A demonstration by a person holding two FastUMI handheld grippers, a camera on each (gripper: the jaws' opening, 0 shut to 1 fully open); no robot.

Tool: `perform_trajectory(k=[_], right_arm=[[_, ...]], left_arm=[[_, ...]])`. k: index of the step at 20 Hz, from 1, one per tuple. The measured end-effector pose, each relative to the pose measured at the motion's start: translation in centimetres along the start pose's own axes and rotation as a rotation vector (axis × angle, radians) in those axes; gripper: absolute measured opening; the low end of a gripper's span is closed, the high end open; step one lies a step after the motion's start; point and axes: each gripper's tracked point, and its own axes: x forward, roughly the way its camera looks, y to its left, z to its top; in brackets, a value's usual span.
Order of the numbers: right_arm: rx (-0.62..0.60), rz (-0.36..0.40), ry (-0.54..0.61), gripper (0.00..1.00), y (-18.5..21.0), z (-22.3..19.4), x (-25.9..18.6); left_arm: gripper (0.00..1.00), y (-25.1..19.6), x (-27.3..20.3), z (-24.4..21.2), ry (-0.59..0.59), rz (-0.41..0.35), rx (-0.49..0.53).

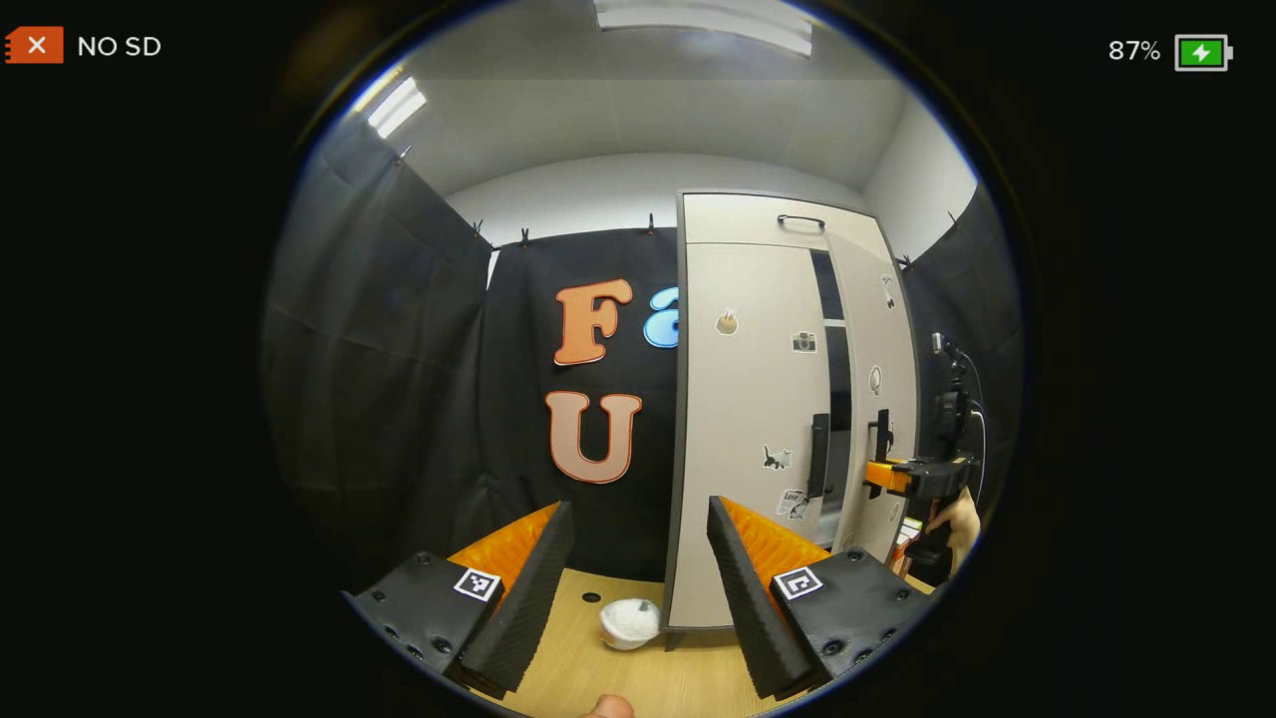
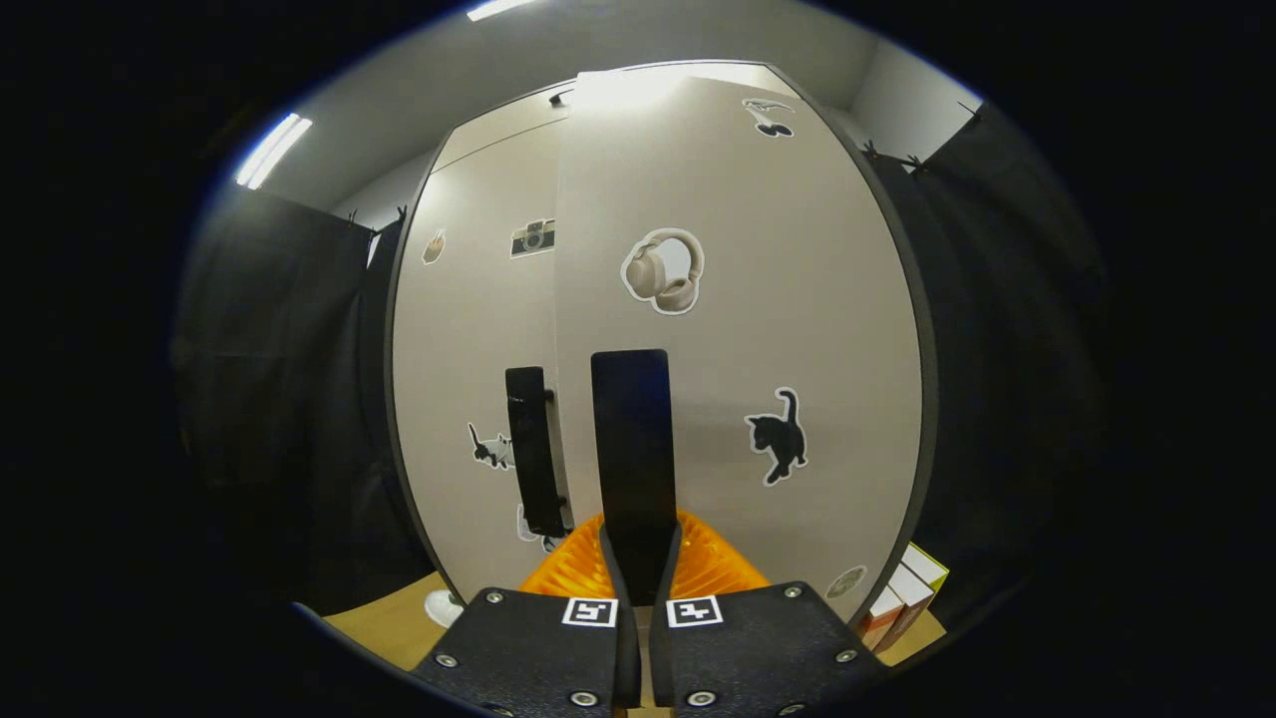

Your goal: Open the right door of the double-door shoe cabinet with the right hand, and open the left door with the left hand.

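Hand-held gripper (image 2: pixel 638 568) clamps handle (image 2: pixel 632 439) (door ajar).

Pale beige shoe cabinet (image 2: pixel 797 329) at frame centre, edged in dark grey, with black handles: right door handle (image 2: pixel 631 449), left door handle (image 2: pixel 530 449). Stickers dot it: a black cat sticker (image 2: pixel 779 436) right of centre, cream headphones sticker (image 2: pixel 664 270) above. Light wood worktop (image 1: pixel 618 678) along the bottom, white bowl (image 1: pixel 629 623) on it.

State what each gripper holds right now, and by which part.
The right gripper is shut on the right door handle, gripping its lower end; the right door stands ajar. The left gripper is open and holds nothing.
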Motion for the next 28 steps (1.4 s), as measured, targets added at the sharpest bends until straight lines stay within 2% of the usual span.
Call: perform_trajectory(k=[4,13,21,25,28], right_arm=[[0.006,0.007,0.004,0.04,-0.5,0.2,-1.2],[-0.038,-0.056,-0.005,0.02,-1.9,0.3,-2.8],[-0.044,-0.087,-0.028,0.02,-3.4,0.6,-4.3],[-0.052,-0.125,-0.035,0.01,-4.7,0.8,-5.1],[-0.074,-0.183,-0.047,0.01,-6.5,1.2,-6.1]], left_arm=[[0.82,-1.5,-0.9,0.1,-0.002,-0.024,-0.002],[0.81,-3.6,-1.3,-0.8,-0.003,-0.074,-0.03],[0.81,-3.8,-0.9,-1.8,0.01,-0.081,-0.023],[0.81,-4.1,-0.9,-1.9,0.013,-0.08,-0.019],[0.81,-5.0,-1.0,-1.9,0.018,-0.092,-0.022]])
